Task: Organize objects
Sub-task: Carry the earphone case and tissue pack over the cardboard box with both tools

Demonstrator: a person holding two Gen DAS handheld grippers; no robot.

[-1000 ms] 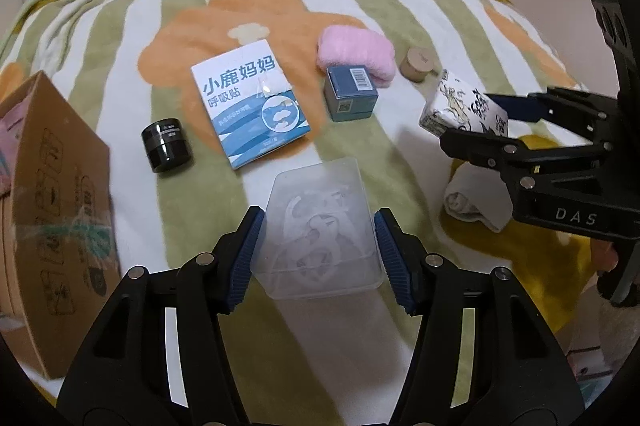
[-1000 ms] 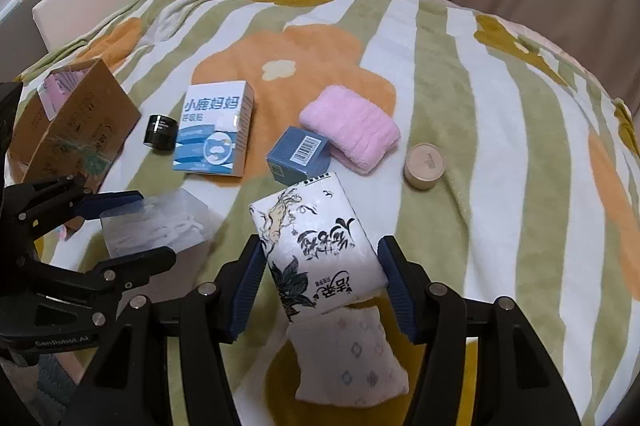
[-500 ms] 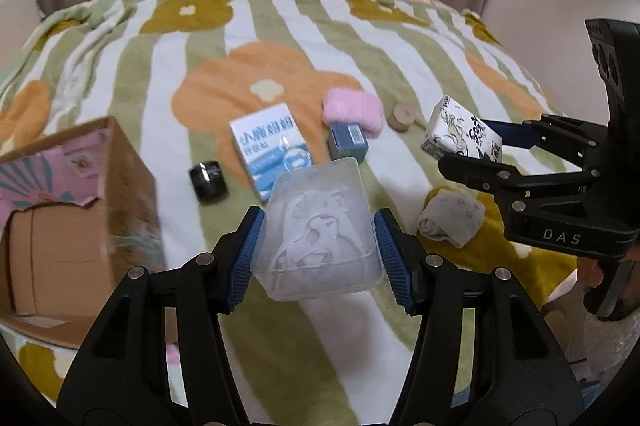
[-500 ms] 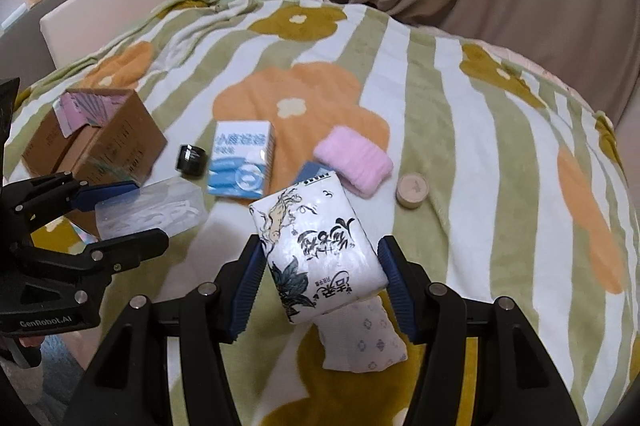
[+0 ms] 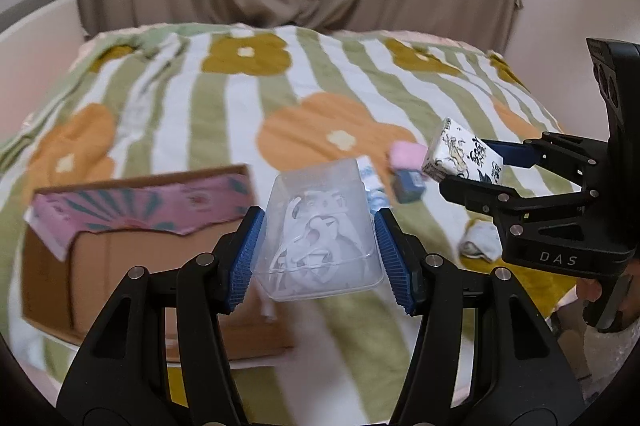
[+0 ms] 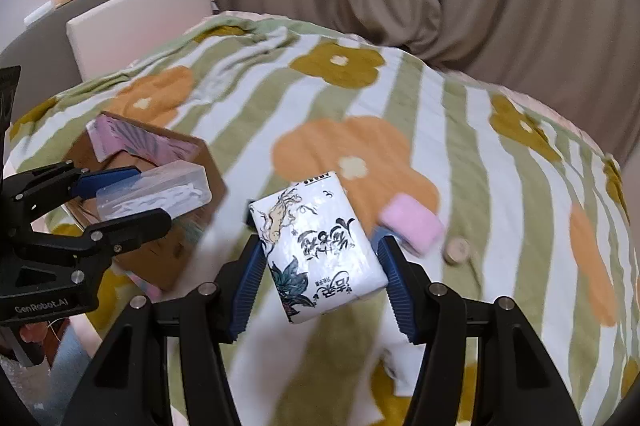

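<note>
My left gripper (image 5: 318,258) is shut on a clear plastic box (image 5: 320,238) of white items and holds it in the air beside the open cardboard box (image 5: 132,250). The clear box also shows in the right wrist view (image 6: 154,193) over the cardboard box (image 6: 160,161). My right gripper (image 6: 320,266) is shut on a white tissue pack (image 6: 320,246) with ink drawings, held above the blanket. The pack also shows in the left wrist view (image 5: 460,155).
On the flowered striped blanket (image 6: 460,129) lie a pink cloth (image 6: 412,224), a small round tan lid (image 6: 458,250), a dark blue box (image 5: 408,185) and a folded white sock (image 5: 480,242). Curtains hang behind the bed.
Both grippers have risen and swung left with their loads. The cardboard box has come closer to the left gripper. The items on the blanket have fallen farther away.
</note>
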